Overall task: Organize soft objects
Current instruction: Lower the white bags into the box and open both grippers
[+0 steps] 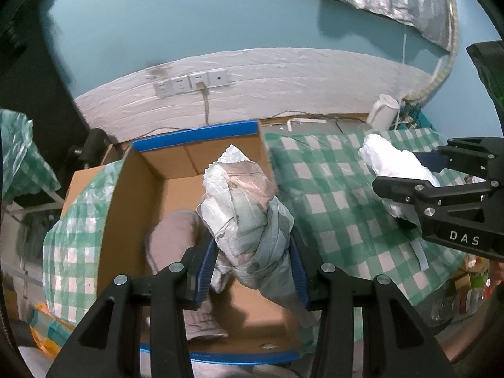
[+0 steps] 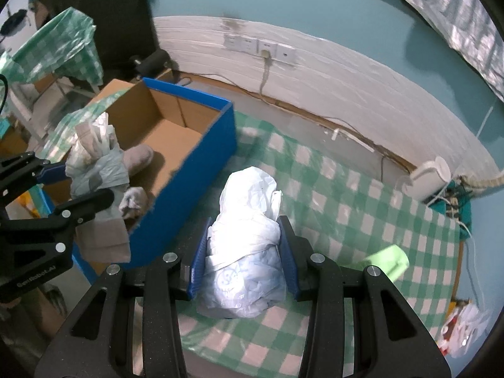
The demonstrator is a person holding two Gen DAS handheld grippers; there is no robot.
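My left gripper (image 1: pixel 253 252) is shut on a grey and pink bagged bundle (image 1: pixel 249 204), held above the open cardboard box with blue edges (image 1: pixel 195 132). A brownish soft item (image 1: pixel 171 236) lies inside the box. In the right wrist view the same bundle (image 2: pixel 94 163) hangs over the box (image 2: pixel 217 132) in the left gripper (image 2: pixel 78 182). My right gripper (image 2: pixel 244 252) is shut on a white bagged bundle (image 2: pixel 249 220), held over the green checked cloth (image 2: pixel 362 214) just right of the box. The left wrist view shows that white bundle (image 1: pixel 390 163) in the right gripper (image 1: pixel 409 170).
A white kettle (image 2: pixel 430 179) stands at the cloth's far right by the wall. A light green item (image 2: pixel 389 260) lies on the cloth to the right. Wall sockets (image 1: pixel 192 83) with a plugged cable sit behind the box. Bags and clutter lie at the lower right (image 2: pixel 463 327).
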